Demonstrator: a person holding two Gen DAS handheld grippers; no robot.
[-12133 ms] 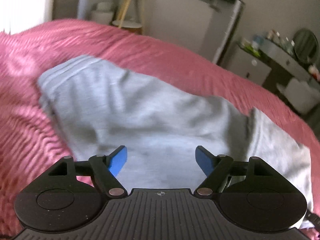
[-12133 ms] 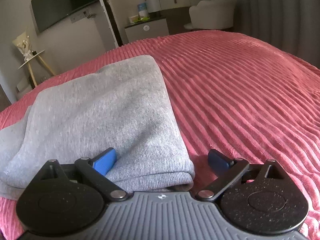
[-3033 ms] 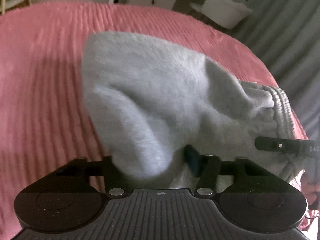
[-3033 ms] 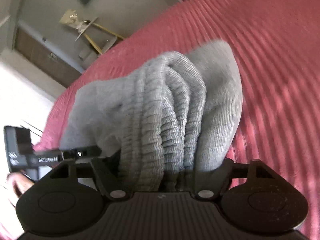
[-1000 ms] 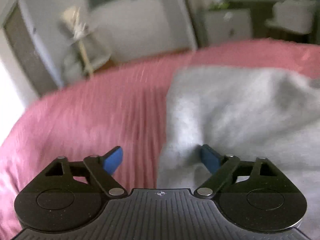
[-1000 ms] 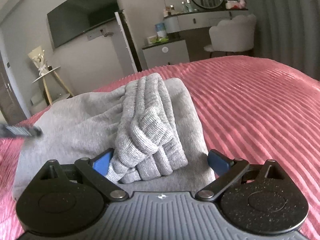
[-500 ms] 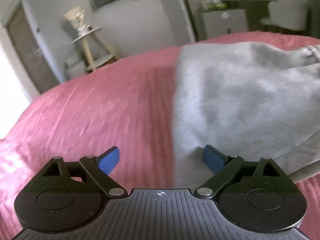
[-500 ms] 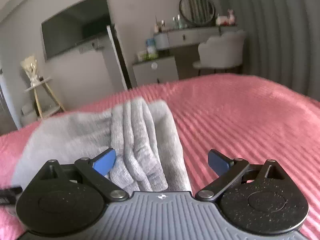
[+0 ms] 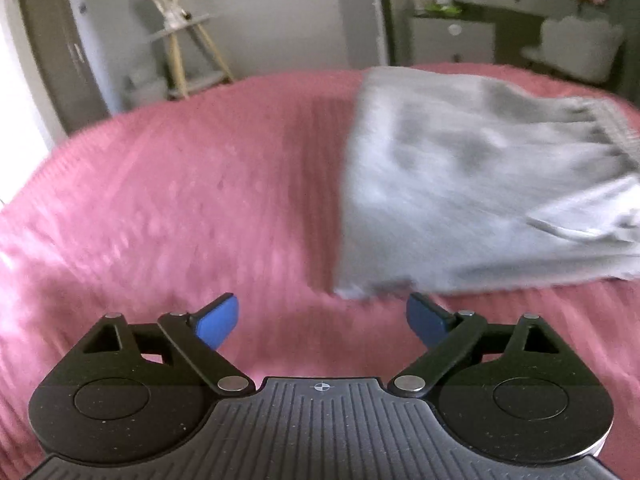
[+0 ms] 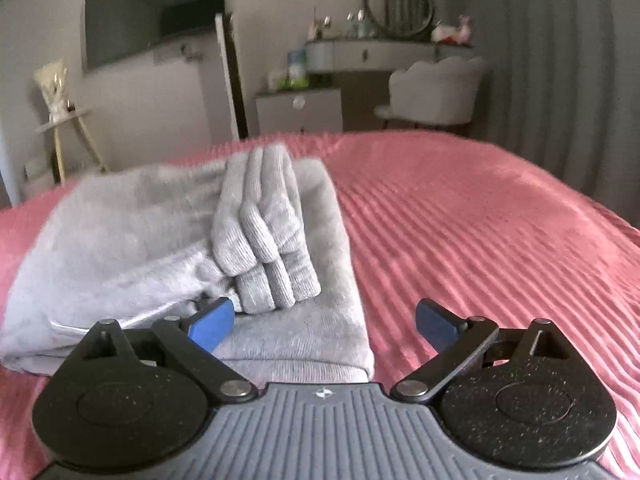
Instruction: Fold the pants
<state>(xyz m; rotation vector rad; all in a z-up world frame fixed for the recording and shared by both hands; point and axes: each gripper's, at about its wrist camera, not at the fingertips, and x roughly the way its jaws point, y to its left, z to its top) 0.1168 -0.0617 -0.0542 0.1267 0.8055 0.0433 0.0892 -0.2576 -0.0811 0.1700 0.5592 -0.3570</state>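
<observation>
Pants [image 10: 280, 332] folded on pink bedspread [image 10: 480, 240]

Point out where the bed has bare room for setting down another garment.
Bare pink bedspread lies left of the folded grey pants, and a wide patch to their right. The middle is taken by the pants, cuffs bunched on top.

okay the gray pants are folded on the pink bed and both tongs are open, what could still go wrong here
The ribbed waistband sits bunched on top of the folded pants, so it may slump and loosen the fold. The open right tongs hang over the near edge and could snag it. The left tongs are close to a corner and might drag it.
</observation>
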